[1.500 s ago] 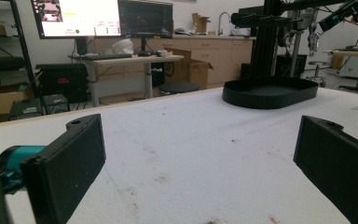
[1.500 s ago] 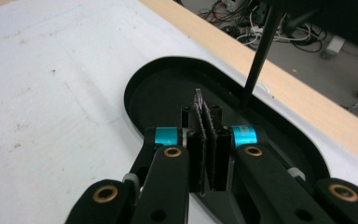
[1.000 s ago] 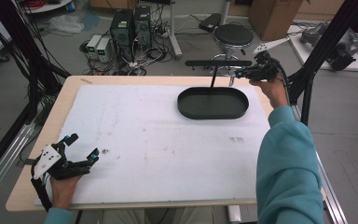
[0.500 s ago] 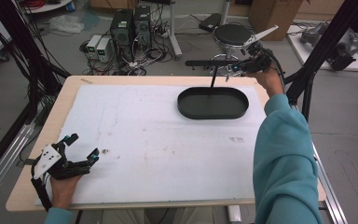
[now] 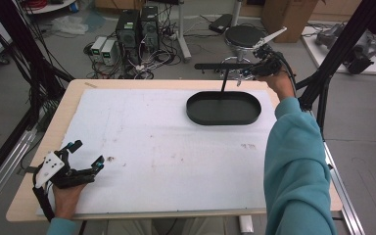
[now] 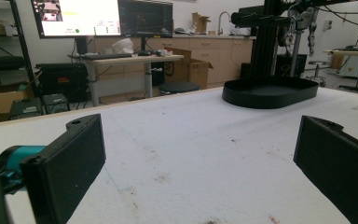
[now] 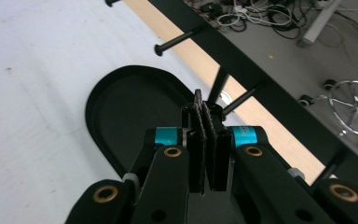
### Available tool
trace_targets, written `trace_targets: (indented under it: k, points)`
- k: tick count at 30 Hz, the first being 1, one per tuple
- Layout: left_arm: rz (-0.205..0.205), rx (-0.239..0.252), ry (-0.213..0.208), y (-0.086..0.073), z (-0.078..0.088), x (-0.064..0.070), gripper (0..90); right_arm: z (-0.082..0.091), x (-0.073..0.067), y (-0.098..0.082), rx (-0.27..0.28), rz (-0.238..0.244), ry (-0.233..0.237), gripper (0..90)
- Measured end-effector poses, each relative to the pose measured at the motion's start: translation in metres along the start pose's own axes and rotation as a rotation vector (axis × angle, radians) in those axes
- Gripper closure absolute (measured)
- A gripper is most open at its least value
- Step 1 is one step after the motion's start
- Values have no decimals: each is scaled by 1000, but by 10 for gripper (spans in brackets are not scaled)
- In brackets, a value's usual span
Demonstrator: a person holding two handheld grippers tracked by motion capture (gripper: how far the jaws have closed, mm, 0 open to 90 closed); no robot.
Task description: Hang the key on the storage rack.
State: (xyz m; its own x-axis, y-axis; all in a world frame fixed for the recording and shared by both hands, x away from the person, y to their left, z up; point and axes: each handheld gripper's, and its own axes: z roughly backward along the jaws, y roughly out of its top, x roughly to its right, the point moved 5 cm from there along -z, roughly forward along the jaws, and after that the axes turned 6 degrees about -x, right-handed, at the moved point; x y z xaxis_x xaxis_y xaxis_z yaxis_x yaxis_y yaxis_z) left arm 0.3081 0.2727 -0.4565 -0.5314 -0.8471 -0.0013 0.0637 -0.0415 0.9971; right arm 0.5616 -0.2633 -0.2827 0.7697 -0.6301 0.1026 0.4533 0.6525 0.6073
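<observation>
I held the right gripper (image 5: pixel 255 68), jaws pressed together on nothing I could see, up by the rack's crossbar (image 5: pixel 220 65) above the tray (image 5: pixel 223 108), probably to reach a peg, while the left gripper (image 5: pixel 85 155) sat idle, jaws spread, on the table (image 5: pixel 166 147).

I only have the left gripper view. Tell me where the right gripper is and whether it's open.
Observer: The right gripper is at the table's far right, up by the crossbar of the stand over the black tray.
Operator: Give me its jaws.
Observer: Shut, going by the right gripper view; nothing clearly between them.
Operator: Now the tray's inside.
Observer: Empty, apart from the stand's post rising from it.
</observation>
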Motion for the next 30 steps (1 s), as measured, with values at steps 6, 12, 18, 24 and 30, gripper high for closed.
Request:
trace_targets:
  k: [6,12,18,24,30]
  points:
    - [-2,0,0,0,0,0,25,-4,3,-3,-23,-22,-2,889]
    - [0,0,0,0,0,0,25,-7,5,-2,-17,-18,-7,889]
    - [0,0,0,0,0,0,25,-9,8,-3,-15,-29,-15,889]
    - [-1,-1,0,0,0,0,25,-10,11,-3,-14,-37,-23,889]
    - [-3,0,-1,0,0,0,25,-12,13,-3,-5,-45,-31,889]
